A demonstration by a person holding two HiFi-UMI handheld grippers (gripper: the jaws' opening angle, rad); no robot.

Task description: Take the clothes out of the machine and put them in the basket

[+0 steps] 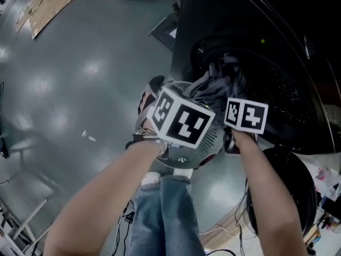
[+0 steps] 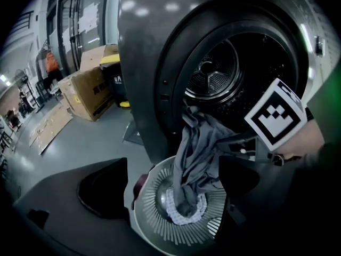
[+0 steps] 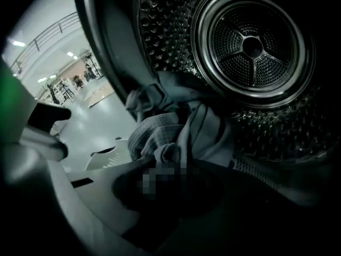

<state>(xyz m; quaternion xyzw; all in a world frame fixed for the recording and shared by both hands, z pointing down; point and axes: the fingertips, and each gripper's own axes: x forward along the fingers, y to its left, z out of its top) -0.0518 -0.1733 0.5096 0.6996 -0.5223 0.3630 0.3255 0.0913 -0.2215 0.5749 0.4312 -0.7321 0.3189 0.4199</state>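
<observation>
The dark washing machine (image 2: 160,63) stands open, its drum (image 3: 253,47) holding grey clothes (image 3: 184,127). One grey garment (image 2: 200,151) hangs from the drum's mouth down into the round white slatted basket (image 2: 141,217) on the floor in front. My right gripper (image 3: 168,167) reaches into the mouth and is shut on a fold of that grey garment; its marker cube (image 1: 246,116) shows in the head view. My left gripper (image 2: 173,184) hovers over the basket, jaws wide apart with nothing held; its cube (image 1: 181,119) covers the basket (image 1: 178,167) in part.
Cardboard boxes (image 2: 88,92) and a yellow-topped bin (image 2: 114,63) stand left of the machine. Flattened cardboard (image 1: 50,1) lies on the grey floor. The machine's black round door (image 1: 285,193) hangs open at the right. Cables (image 1: 130,212) lie beside the person's legs (image 1: 165,217).
</observation>
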